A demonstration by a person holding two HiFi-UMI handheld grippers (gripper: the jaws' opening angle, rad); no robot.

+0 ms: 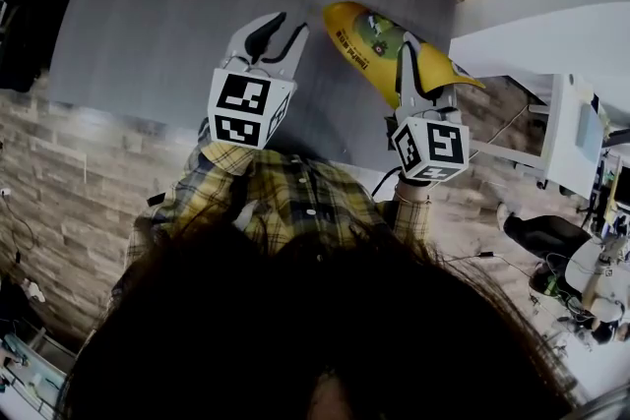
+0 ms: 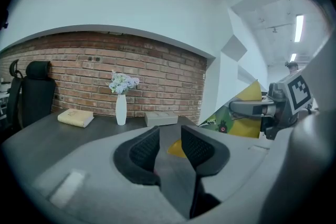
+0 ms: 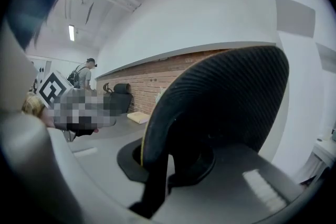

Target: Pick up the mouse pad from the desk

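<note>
The yellow mouse pad (image 1: 369, 39) with a printed picture is lifted at the right end of the grey desk (image 1: 177, 5), tilted, its far end still over the desk top. My right gripper (image 1: 407, 49) is shut on its near right part; in the right gripper view the pad's black ribbed underside (image 3: 220, 107) fills the space over the jaws (image 3: 163, 165). My left gripper (image 1: 285, 27) hovers over the desk just left of the pad, jaws partly apart with nothing between them (image 2: 170, 144). From the left gripper view the pad (image 2: 247, 107) hangs in the right gripper's grip.
At the desk's far side by the brick wall stand a cream book (image 2: 75, 117), a white vase with flowers (image 2: 121, 102) and a flat grey box (image 2: 161, 118). A black office chair (image 2: 34, 94) is at the left. White furniture (image 1: 551, 34) stands right of the desk.
</note>
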